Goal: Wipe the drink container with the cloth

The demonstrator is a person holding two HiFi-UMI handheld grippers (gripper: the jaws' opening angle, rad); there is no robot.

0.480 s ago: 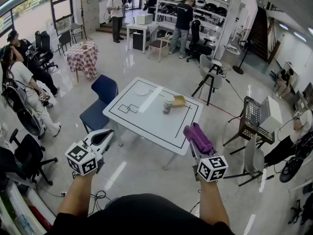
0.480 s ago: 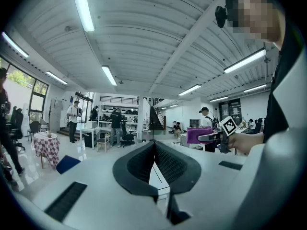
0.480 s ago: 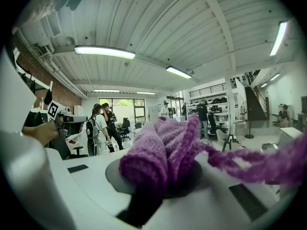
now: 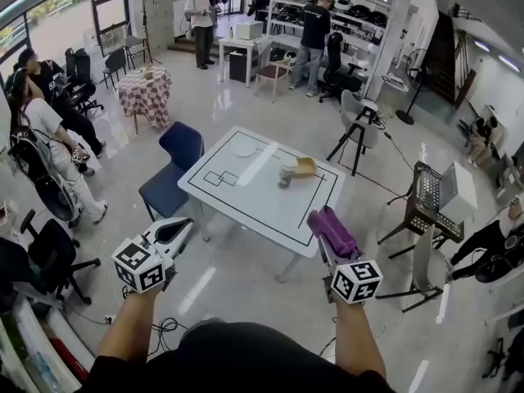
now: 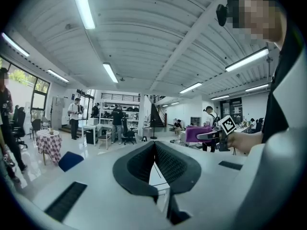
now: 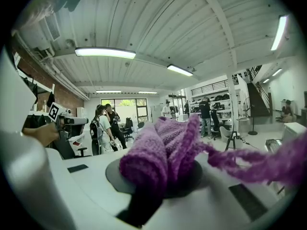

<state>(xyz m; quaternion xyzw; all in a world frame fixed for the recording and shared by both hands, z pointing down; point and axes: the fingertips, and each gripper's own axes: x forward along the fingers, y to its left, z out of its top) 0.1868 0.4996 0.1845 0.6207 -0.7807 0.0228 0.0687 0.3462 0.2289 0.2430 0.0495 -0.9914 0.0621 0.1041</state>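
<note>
The left gripper has its jaws pressed together, empty, and the right gripper pinches the purple cloth. The drink container stands on the white table ahead, well apart from both

Bright, even light falls from ceiling tube lamps and from windows at ten o'clock in the head view. The glossy floor shows pale glare streaks. All views bulge fisheye-fashion; both gripper views have black corners. The cloth, close to the lens, is soft and unfocused.
</note>
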